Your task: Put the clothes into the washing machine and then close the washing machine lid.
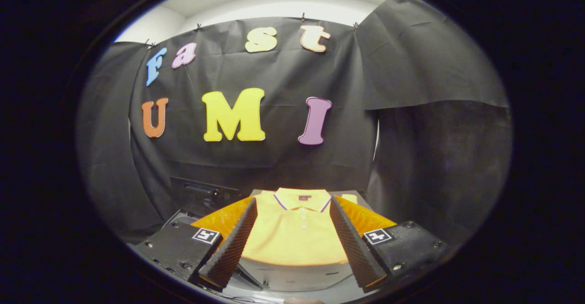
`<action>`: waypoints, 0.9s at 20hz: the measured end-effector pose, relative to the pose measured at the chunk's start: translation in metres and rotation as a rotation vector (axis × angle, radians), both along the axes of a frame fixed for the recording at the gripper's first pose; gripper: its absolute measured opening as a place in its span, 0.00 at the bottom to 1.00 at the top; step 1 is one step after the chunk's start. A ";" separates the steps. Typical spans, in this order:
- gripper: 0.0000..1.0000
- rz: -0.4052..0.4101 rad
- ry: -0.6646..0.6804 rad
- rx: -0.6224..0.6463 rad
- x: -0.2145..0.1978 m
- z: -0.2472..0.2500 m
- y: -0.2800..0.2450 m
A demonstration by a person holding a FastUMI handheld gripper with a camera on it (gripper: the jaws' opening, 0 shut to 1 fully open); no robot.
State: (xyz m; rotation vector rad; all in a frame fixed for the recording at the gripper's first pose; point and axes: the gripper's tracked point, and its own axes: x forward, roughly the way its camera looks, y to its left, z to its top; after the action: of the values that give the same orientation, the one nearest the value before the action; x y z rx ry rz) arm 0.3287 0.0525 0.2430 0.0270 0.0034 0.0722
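A folded yellow polo shirt (292,237) with a dark-trimmed collar lies flat on a pale raised surface (297,272). It sits between my two fingers and a little below them. My gripper (292,201) is open, its fingers (233,240) standing wide to either side of the shirt without touching it. Behind the shirt on the left is a dark boxy appliance part (201,194); I cannot tell whether it is the washing machine or its lid.
Black cloth walls (283,157) close the booth behind and on the right, just past the shirt. A white ceiling (274,2) shows above them.
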 end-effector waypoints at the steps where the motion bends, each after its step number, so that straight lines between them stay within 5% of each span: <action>1: 0.99 -0.001 0.012 -0.004 0.015 0.000 -0.001; 10: 0.99 -0.042 0.240 -0.033 0.136 -0.047 -0.013; 18: 1.00 -0.032 0.533 -0.023 0.171 -0.121 -0.008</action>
State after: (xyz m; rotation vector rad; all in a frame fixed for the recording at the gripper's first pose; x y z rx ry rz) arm 0.4993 0.0446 0.1221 0.0229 0.5363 0.0312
